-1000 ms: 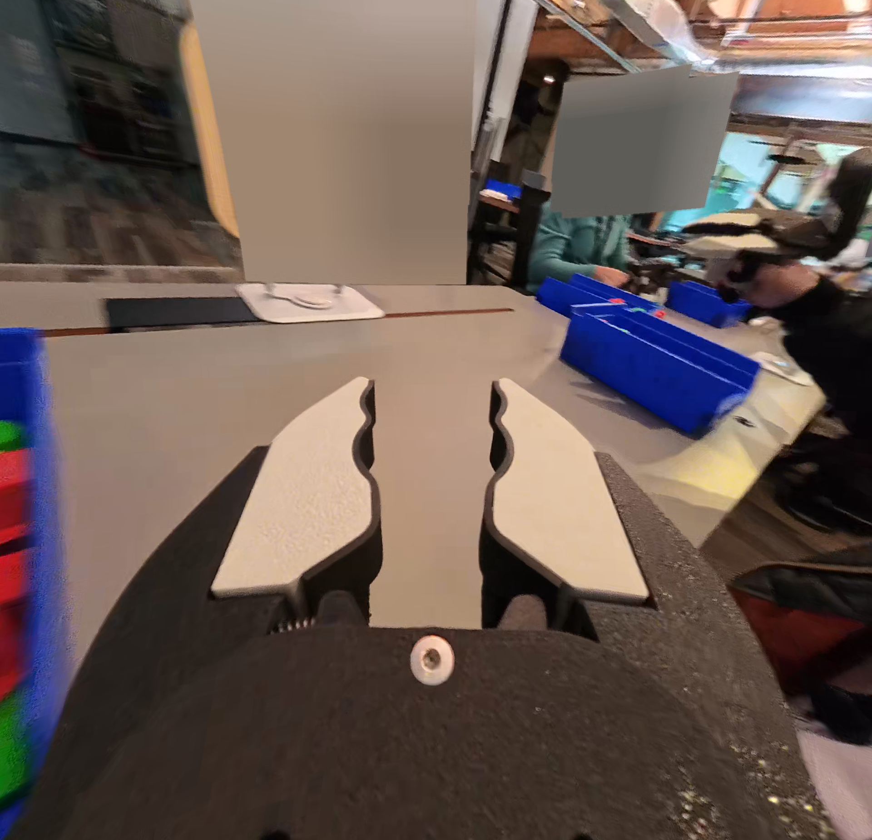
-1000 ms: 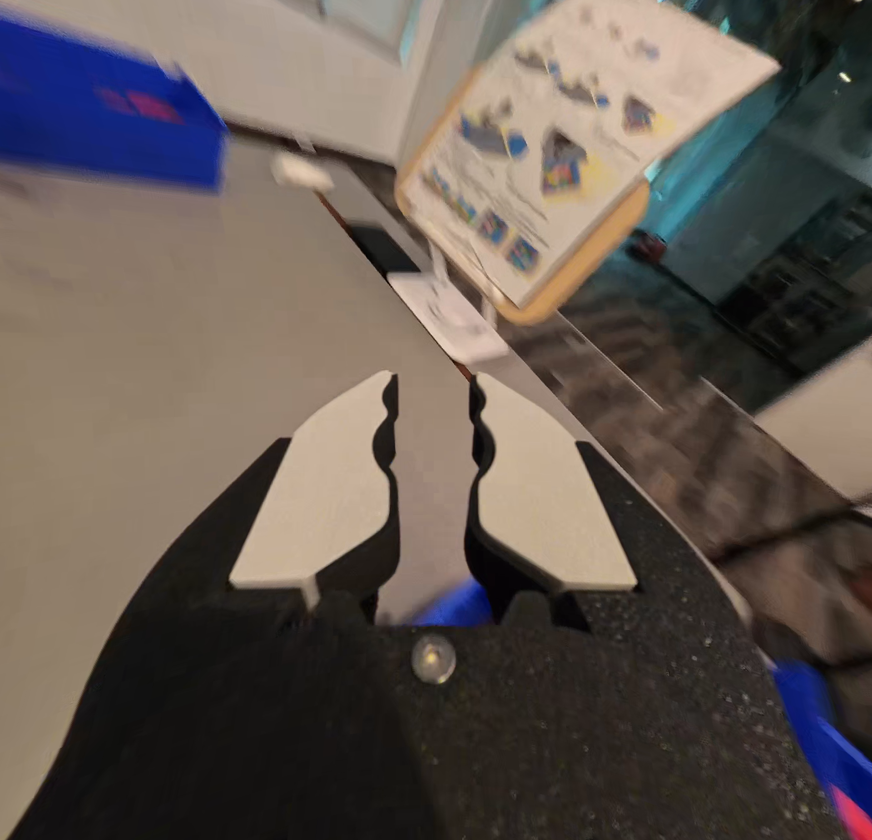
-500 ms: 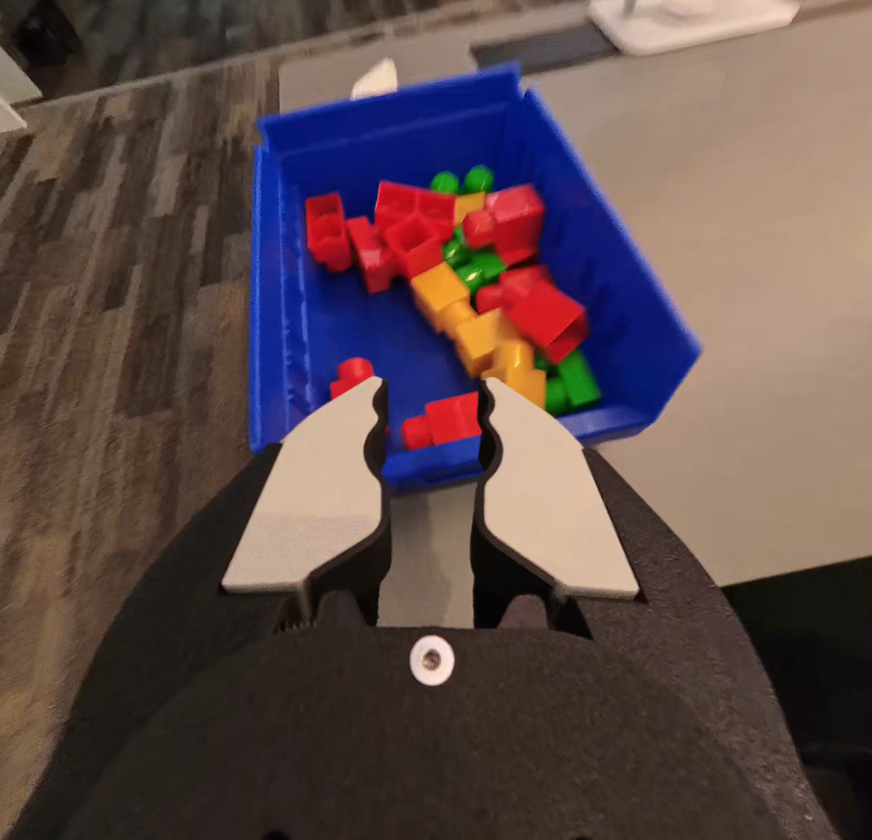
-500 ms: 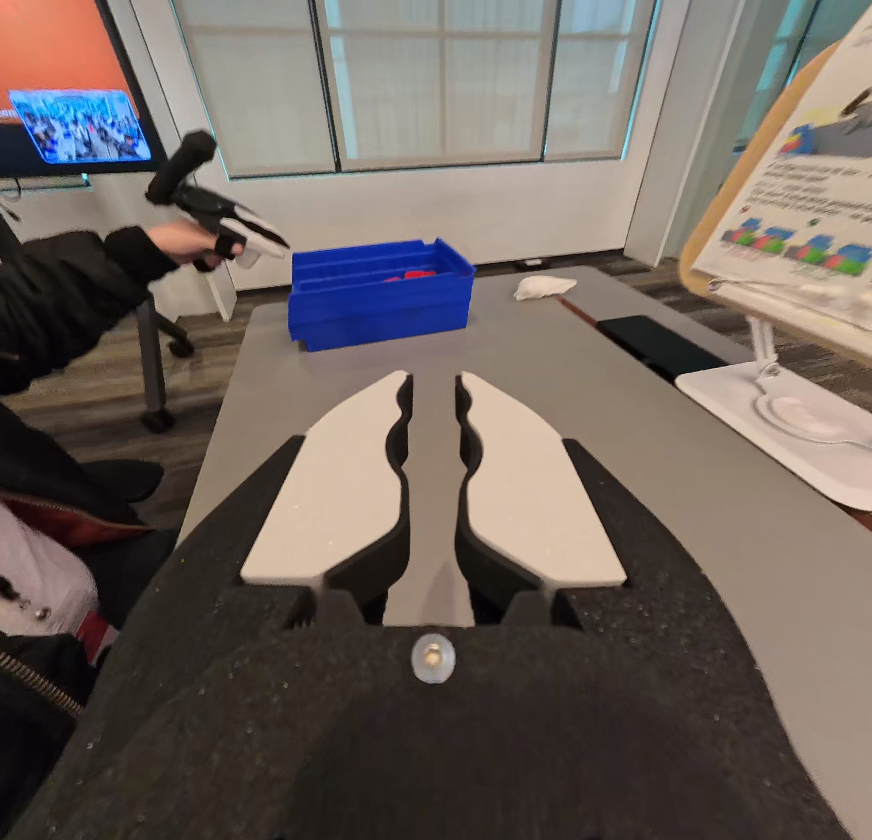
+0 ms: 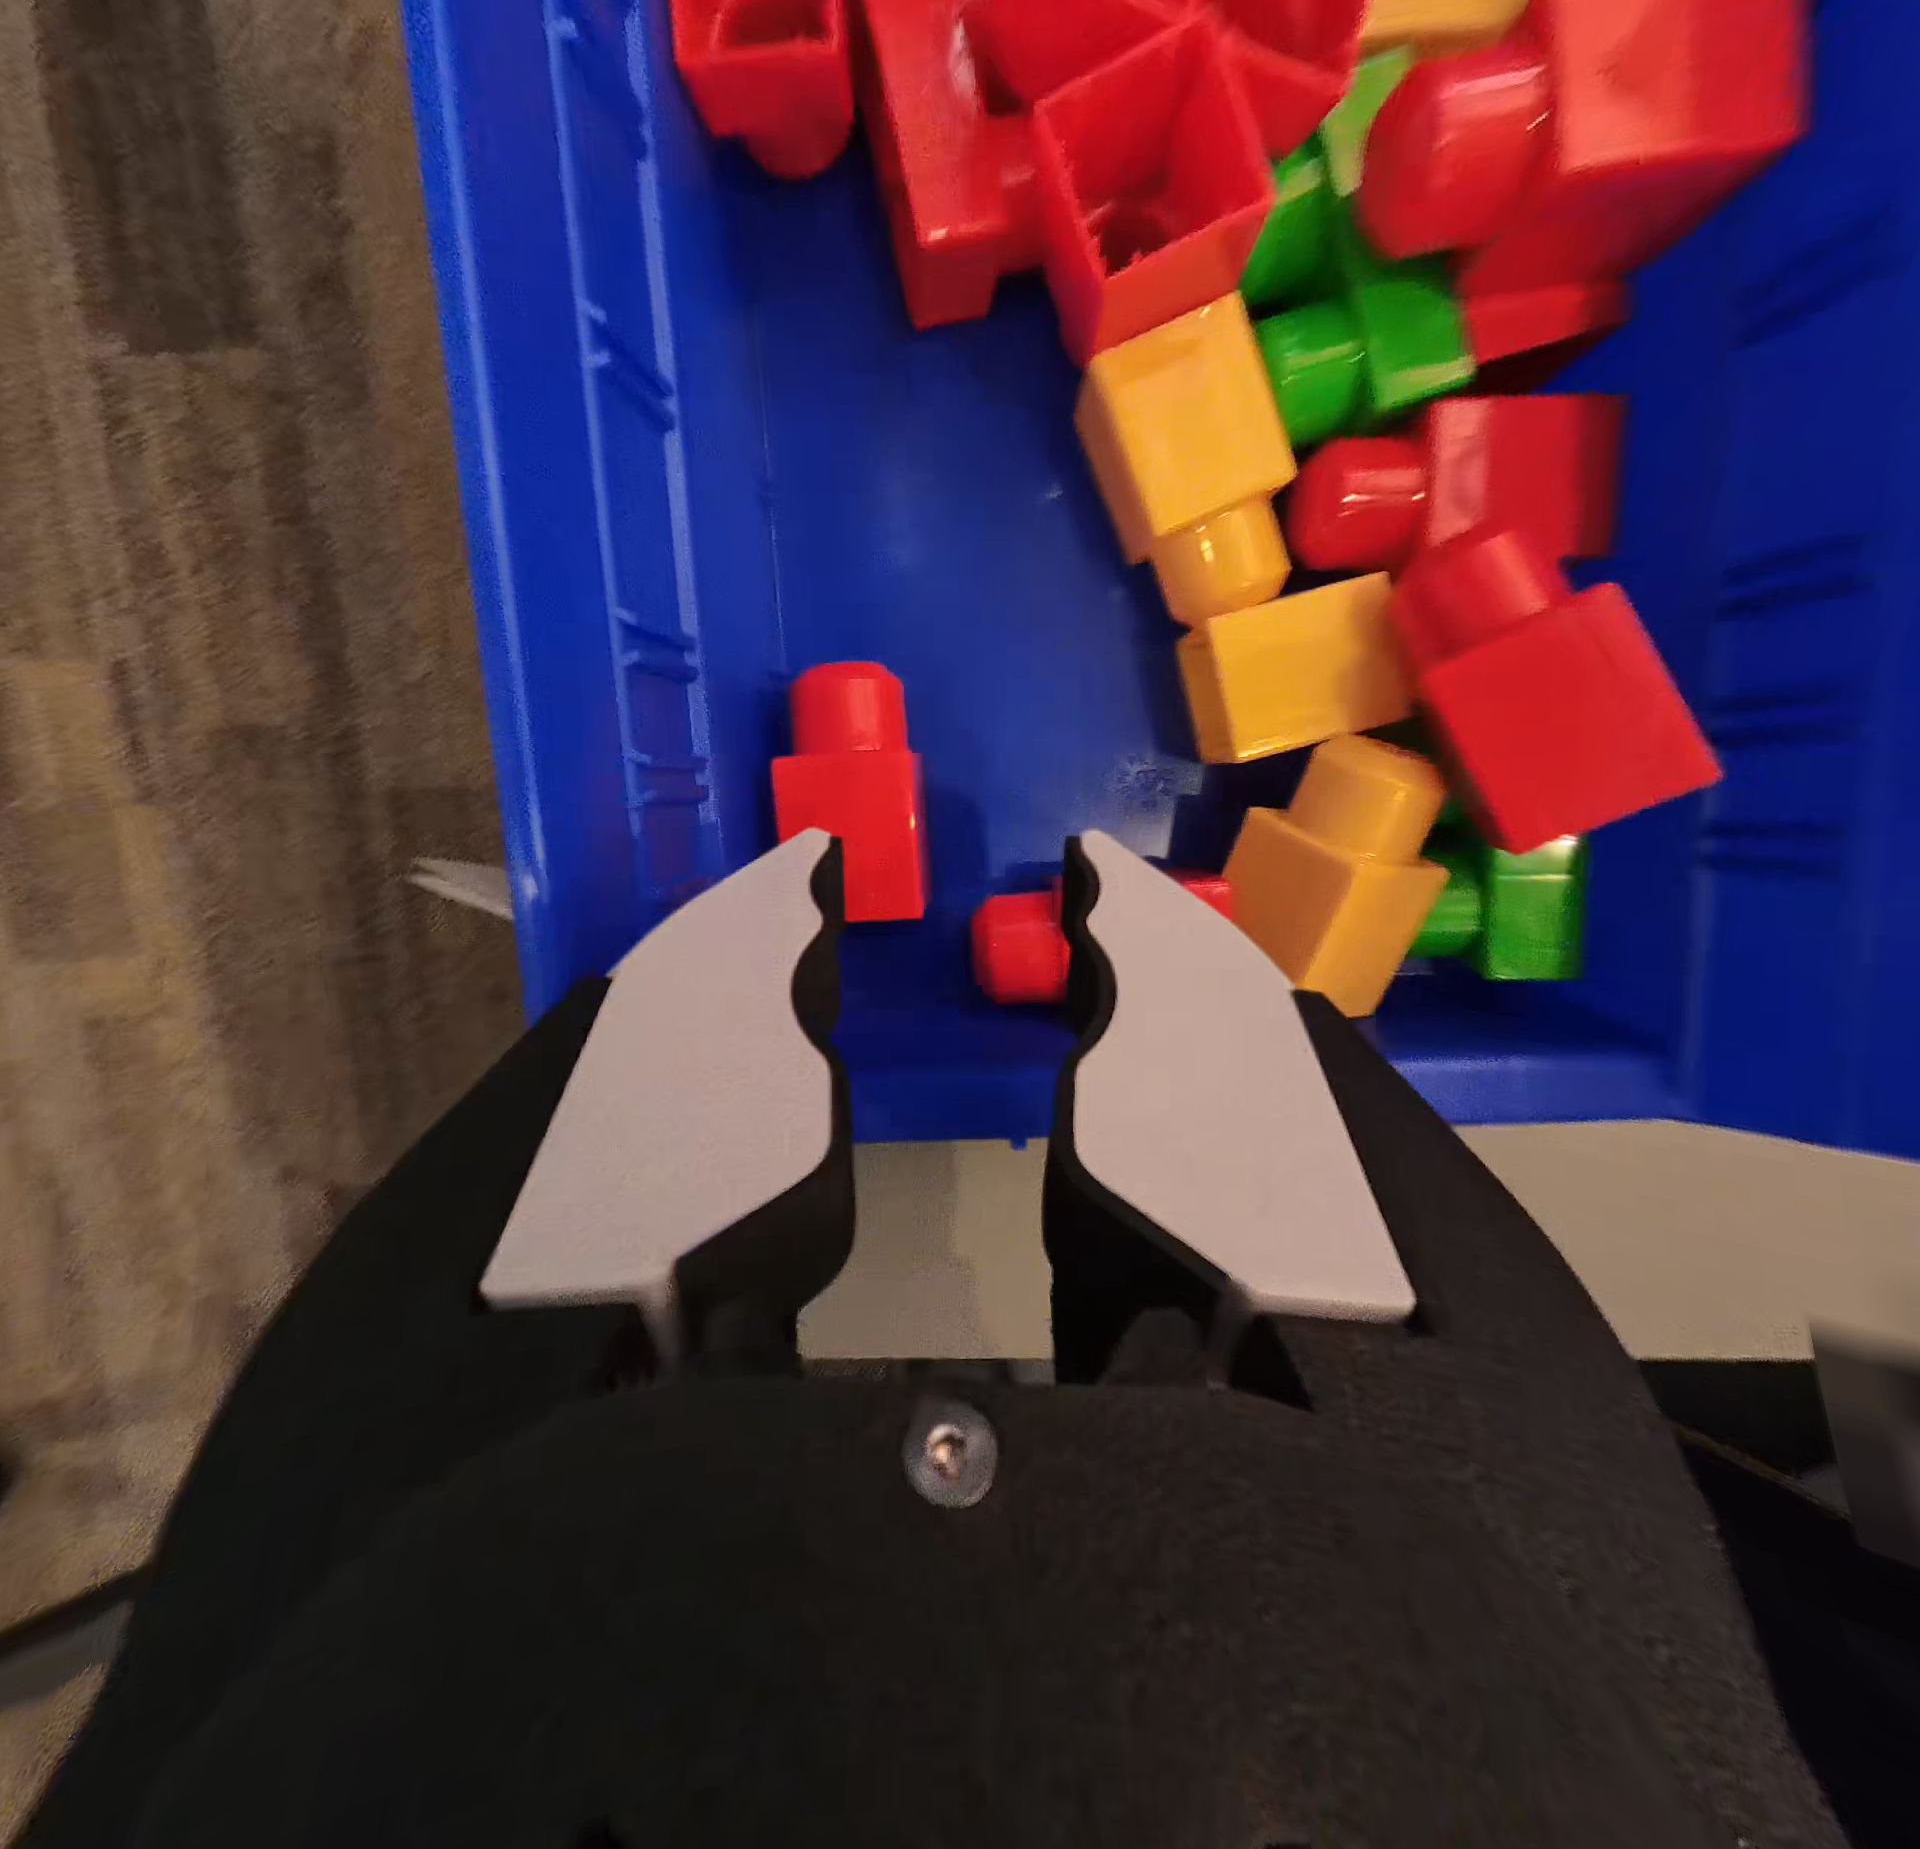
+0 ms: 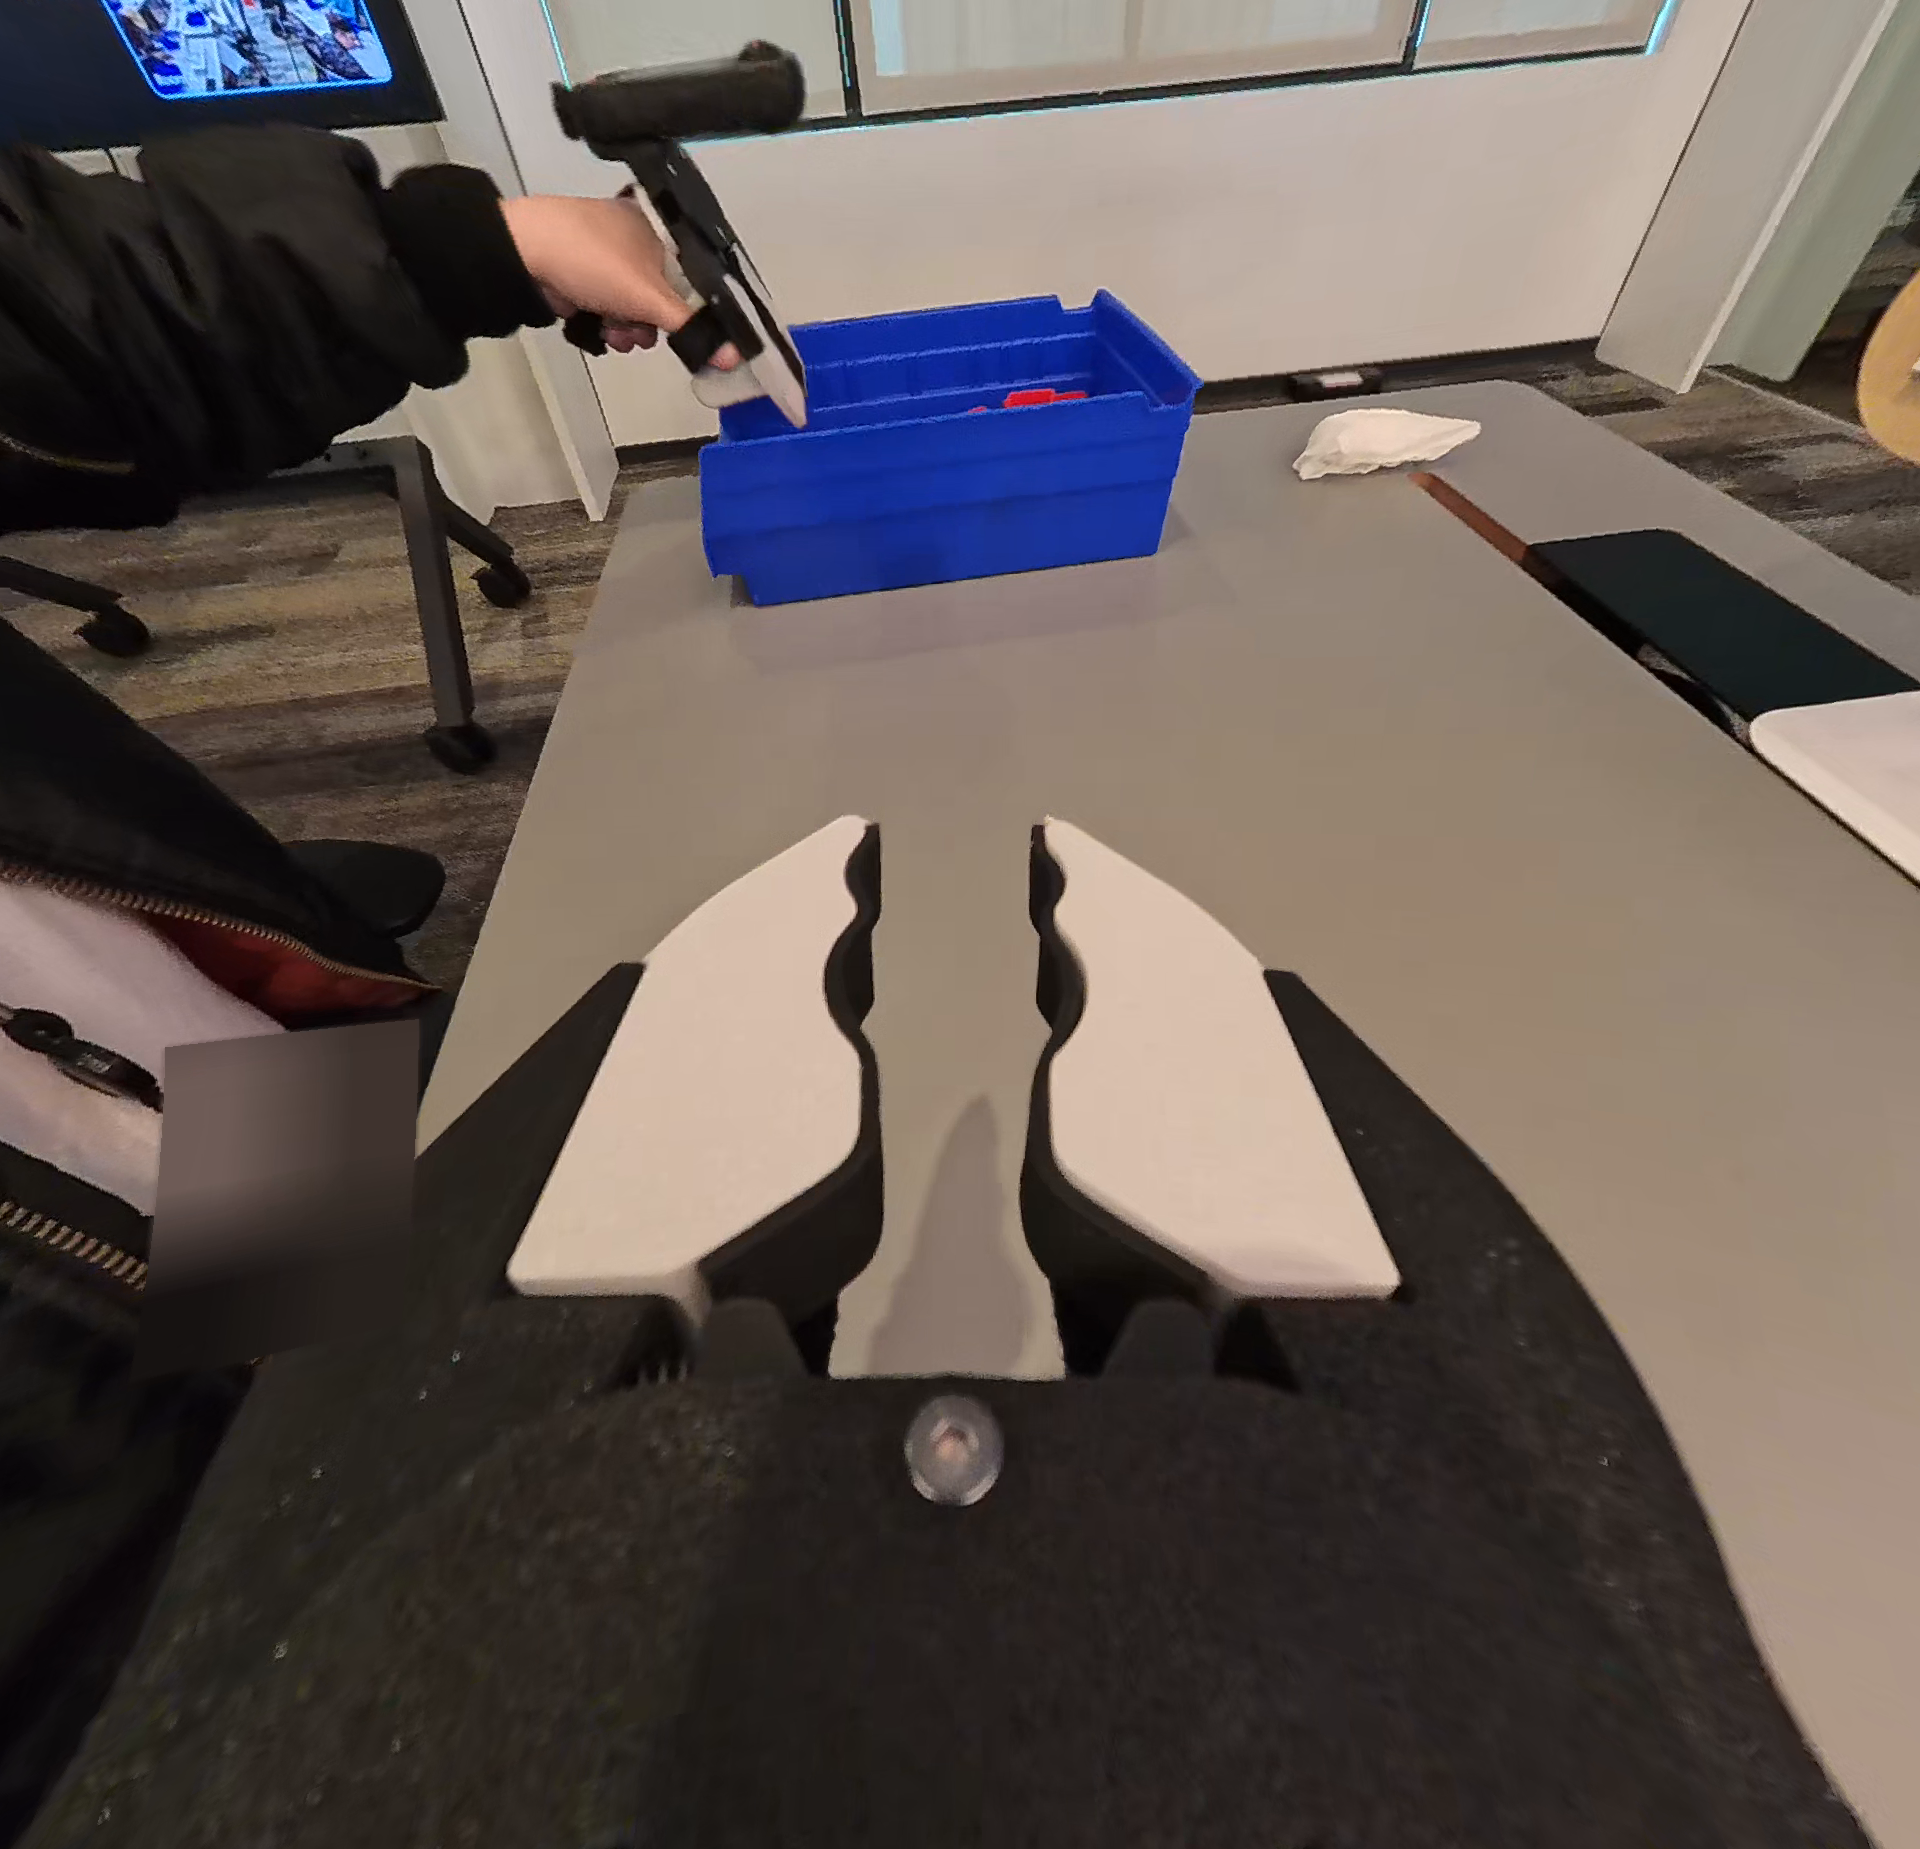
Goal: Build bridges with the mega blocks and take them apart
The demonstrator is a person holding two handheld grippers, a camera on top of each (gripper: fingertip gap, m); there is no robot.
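Our left tool [image 5: 949, 854], fingers parted and grasping nothing, points down into the blue bin [image 5: 623, 552] at the counter [image 6: 1299, 760] edge. Its tips hover over two red blocks: one [image 5: 862, 791] just beside the left finger, another [image 5: 1018, 942] lying partly behind the right finger. Red, yellow [image 5: 1184, 438] and green [image 5: 1382, 345] blocks are heaped farther in. Our right tool [image 6: 954, 833], likewise released and empty, hangs over bare counter, well apart from the bin. A white cloth [image 6: 1382, 443] lies beyond.
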